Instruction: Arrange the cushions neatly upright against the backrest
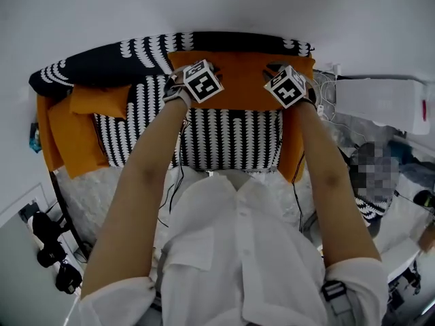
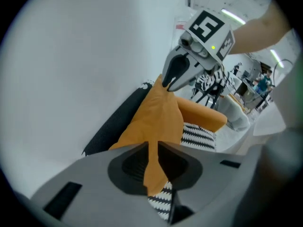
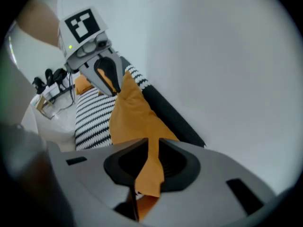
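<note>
Along the sofa's black-and-white patterned backrest, left gripper and right gripper jaws are pinching the soft orange fabric cushion's top corners.

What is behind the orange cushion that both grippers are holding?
The sofa's patterned backrest stands behind the orange cushion, with the white wall beyond it. The cushion covers the middle of the backrest's front, so anything tucked there cannot be seen.
</note>
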`<state>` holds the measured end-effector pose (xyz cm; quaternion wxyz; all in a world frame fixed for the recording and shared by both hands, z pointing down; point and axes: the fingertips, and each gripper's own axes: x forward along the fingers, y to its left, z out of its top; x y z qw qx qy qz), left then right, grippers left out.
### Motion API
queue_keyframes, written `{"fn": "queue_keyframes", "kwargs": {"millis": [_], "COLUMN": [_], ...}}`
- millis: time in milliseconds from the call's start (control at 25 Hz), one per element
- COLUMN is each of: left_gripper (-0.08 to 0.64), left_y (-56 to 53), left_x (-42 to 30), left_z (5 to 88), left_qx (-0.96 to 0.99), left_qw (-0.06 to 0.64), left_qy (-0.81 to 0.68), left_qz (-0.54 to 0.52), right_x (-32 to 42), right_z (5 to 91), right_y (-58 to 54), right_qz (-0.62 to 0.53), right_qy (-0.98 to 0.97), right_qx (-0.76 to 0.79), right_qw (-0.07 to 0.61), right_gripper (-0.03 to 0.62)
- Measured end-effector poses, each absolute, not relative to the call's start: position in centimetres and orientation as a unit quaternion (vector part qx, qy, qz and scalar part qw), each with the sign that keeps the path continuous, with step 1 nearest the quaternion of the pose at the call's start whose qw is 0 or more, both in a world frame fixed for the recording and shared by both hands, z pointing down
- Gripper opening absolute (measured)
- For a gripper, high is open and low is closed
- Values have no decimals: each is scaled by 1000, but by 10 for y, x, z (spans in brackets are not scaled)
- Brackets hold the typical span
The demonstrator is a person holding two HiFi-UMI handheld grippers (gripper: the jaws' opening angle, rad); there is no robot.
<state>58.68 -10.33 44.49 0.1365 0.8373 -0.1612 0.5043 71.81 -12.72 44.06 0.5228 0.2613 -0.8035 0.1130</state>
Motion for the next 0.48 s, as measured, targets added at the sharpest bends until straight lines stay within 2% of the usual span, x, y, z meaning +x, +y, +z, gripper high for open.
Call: {"fn": "queue_keyframes", "kwargs": {"millis": [280,480], "left_gripper": [43,32], "left_y": [-81,-64], "left_x": [568,555], "left_z": [412,377], "left_qx": [854,861], "left_qw": [250,257], "left_qy": [-268,-317], "left_qz": [369,304], "right_x": [714,696], "right_z": [399,371], "right_y": [-109,-90], "right_qz": [243,301], "right_qy": [-825,-833], "right_qx": [376,402], "right_qw": [345,231], "right_gripper": [72,62]}}
